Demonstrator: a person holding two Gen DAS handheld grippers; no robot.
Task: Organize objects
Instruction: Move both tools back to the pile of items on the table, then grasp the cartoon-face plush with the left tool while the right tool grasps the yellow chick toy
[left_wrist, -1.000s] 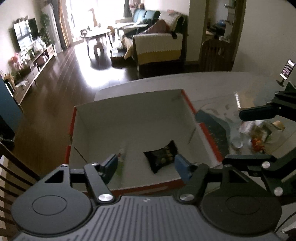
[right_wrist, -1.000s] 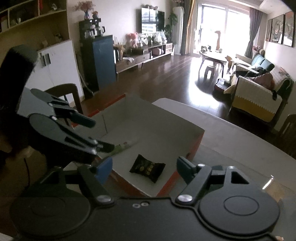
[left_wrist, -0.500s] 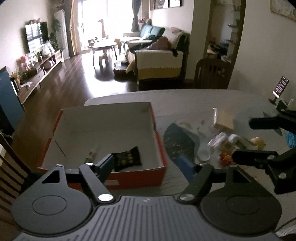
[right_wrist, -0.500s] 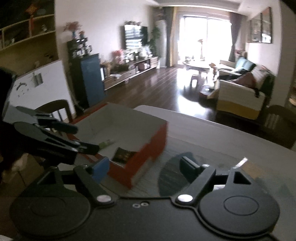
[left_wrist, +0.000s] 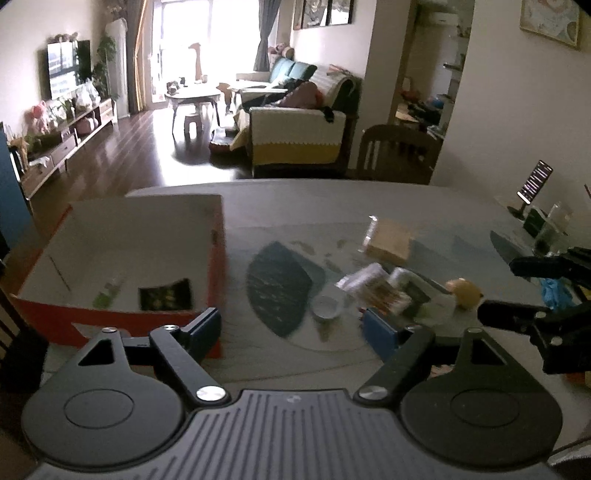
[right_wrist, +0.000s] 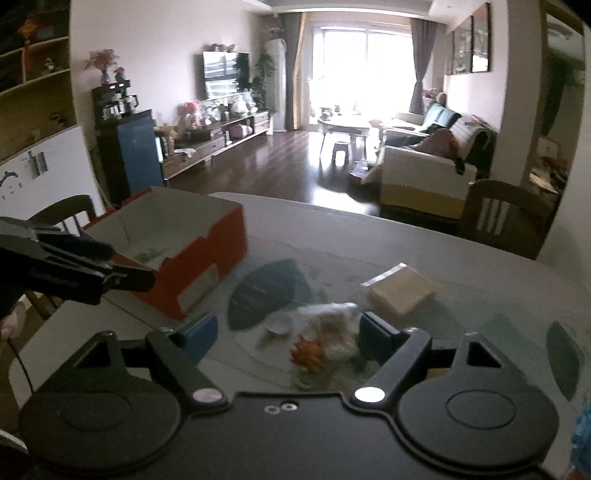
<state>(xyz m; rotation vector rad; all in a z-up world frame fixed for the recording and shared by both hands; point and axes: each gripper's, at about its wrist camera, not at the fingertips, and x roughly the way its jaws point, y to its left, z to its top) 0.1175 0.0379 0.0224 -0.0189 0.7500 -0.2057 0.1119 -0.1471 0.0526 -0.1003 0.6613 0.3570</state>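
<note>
On the counter (left_wrist: 436, 206), we'd ease both released claws, left claw (left_wrist: 291, 326) and right claw (right_wrist: 286, 334), onto one snack packet (left_wrist: 364, 278), not the heap.

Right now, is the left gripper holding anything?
No, the left gripper is open with nothing between its fingers, hovering above the table beside the box.

Black grippers (left_wrist: 291, 328), blue-padded fingers (left_wrist: 378, 330), silver screws, ribbed grey housing.
</note>
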